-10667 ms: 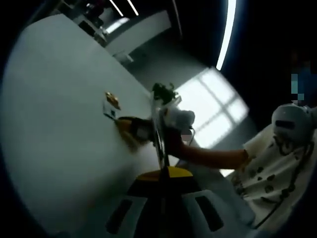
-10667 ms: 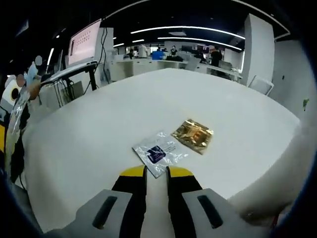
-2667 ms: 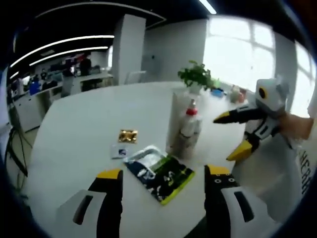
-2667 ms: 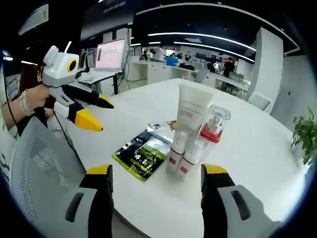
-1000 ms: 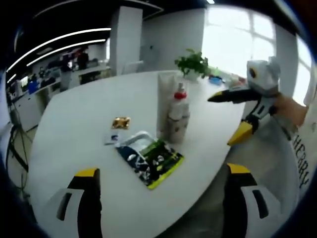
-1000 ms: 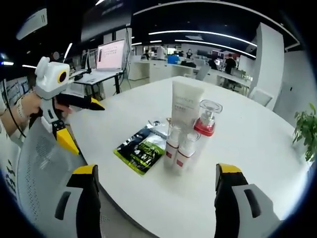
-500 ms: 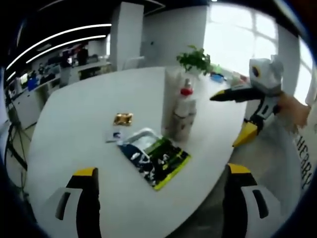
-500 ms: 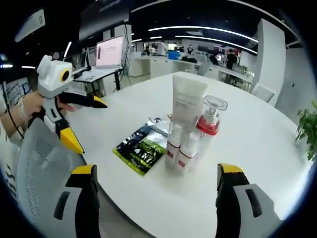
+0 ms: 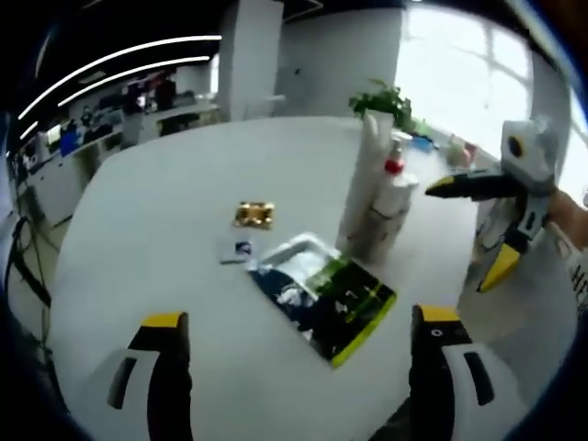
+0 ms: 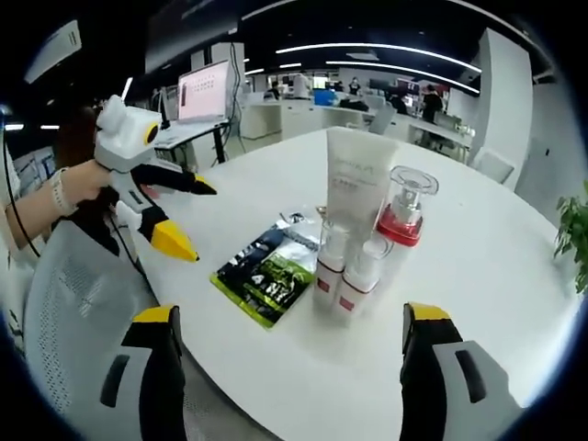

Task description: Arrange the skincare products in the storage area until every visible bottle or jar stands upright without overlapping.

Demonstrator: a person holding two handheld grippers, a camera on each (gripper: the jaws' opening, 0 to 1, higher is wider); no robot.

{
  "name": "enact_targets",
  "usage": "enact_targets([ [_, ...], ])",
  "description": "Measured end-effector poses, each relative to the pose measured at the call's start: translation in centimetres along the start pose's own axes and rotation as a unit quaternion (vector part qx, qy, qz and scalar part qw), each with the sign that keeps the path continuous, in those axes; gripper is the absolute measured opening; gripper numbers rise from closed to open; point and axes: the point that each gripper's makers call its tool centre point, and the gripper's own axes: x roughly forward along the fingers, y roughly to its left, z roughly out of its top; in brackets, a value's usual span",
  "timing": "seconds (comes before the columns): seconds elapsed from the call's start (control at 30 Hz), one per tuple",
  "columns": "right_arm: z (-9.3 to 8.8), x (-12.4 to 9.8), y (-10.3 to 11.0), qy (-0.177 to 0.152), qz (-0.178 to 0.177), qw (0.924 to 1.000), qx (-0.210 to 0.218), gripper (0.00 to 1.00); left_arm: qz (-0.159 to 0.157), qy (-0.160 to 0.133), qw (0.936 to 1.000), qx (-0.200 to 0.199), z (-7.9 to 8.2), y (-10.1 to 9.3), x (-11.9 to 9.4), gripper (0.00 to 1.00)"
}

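Observation:
On the white round table (image 10: 478, 276) a tall white tube (image 10: 354, 179), a clear-capped bottle with a red collar (image 10: 404, 220) and two small white bottles with red bands (image 10: 329, 266) stand upright in a tight cluster. A green and black sachet (image 10: 266, 271) lies flat beside them. My right gripper (image 10: 290, 313) is open, short of the table edge. The left gripper (image 10: 197, 222), held by a hand, hovers open at the left. In the left gripper view the tube (image 9: 363, 179), a pump bottle (image 9: 390, 197) and the sachet (image 9: 322, 294) lie ahead of my open left gripper (image 9: 300, 317); the right gripper (image 9: 459, 234) is open at the right.
A gold sachet (image 9: 254, 214) and a small white sachet (image 9: 236, 249) lie flat beyond the green one. A white mesh chair (image 10: 83, 312) stands by the table's near edge. A potted plant (image 9: 381, 96) sits at the far side; office desks and screens fill the background.
Both grippers stay wide open. The left gripper has moved in toward the table and sachet; the left gripper view has shifted with it. The products have not moved.

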Motion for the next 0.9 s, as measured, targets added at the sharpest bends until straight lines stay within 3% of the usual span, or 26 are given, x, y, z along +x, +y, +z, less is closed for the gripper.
enact_targets([
  [0.27,-0.7,0.4,0.4,0.01,0.007,0.9998,0.012,0.99,0.007,-0.002,1.0,0.007,1.3,2.4,2.7,0.87],
  [0.47,-0.8,0.6,0.7,0.012,0.011,0.9998,0.013,0.99,0.041,-0.015,0.999,0.006,3.1,4.9,5.4,0.77],
  [0.9,-1.2,0.8,1.4,0.018,0.022,0.9995,0.014,0.98,0.049,0.017,0.9985,0.019,4.0,6.5,10.1,0.66],
])
